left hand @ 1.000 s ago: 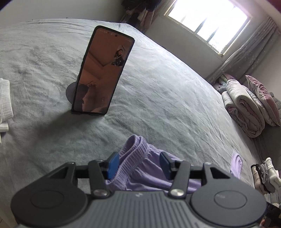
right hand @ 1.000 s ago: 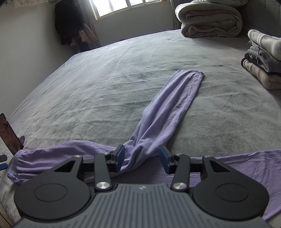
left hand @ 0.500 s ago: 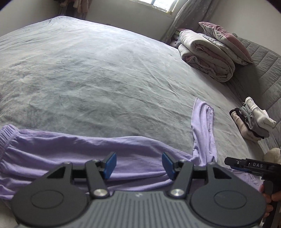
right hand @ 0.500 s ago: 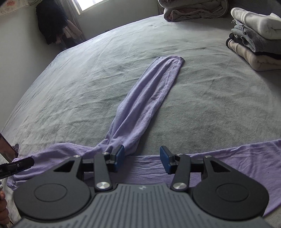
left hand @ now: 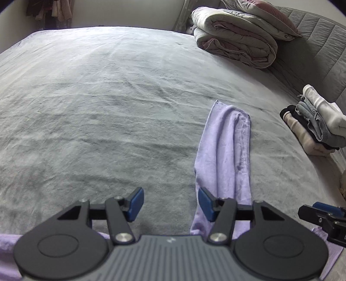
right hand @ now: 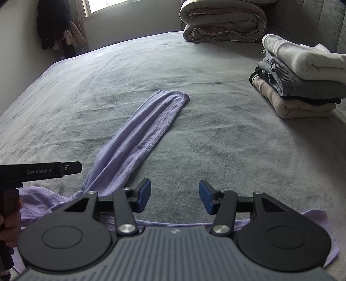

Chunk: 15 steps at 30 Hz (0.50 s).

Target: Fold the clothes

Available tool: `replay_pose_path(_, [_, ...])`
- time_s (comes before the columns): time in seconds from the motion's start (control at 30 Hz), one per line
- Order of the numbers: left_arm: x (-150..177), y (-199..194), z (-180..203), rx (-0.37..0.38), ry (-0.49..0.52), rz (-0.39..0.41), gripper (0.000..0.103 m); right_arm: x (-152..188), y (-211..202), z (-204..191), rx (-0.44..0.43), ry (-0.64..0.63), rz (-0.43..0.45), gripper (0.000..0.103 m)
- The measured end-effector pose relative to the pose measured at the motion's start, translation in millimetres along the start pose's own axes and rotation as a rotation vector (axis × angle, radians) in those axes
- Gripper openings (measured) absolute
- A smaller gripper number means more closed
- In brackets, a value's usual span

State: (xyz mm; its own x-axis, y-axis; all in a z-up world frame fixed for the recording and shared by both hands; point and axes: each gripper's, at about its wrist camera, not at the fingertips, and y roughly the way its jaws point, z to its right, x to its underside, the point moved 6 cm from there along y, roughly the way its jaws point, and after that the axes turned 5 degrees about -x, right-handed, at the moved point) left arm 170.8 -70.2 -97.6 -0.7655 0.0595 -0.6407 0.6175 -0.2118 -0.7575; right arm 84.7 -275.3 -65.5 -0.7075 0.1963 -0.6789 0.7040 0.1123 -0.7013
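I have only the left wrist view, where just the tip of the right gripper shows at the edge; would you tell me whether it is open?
Observer: Yes. In the right wrist view the right gripper is open and holds nothing; only the grey bedspread shows between its pads.
Operator: Thank you. Is a hand visible on my gripper?
Observer: Yes, a hand at the left edge grips the handle of the left gripper.
Operator: And is there a window in sight?
Observer: A window shows at the top left, beside dark hanging clothes in the corner.
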Motion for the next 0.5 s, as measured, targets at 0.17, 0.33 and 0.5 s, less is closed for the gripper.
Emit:
replay_pose_path(0.17, [-15.2, 25.0, 16.2, -0.005, 0.003, -0.006, 0.049, -13.3, -5.7, 11.2, -0.006, 0.049, 0.023, 0.056])
replay_pose_path(0.33, [-19.0, 37.2, 22.9, -0.026, -0.016, -0.003, 0.044, -21.4, -13.1, 23.4, 0.025, 0.061, 0.055, 0.056])
replay_pose_path(0.5, [-21.2, 43.2, 26.7, -0.042, -0.033, 0.009, 0.014, -25.2, -20.4, 31.7, 0.021, 0.075, 0.072, 0.057])
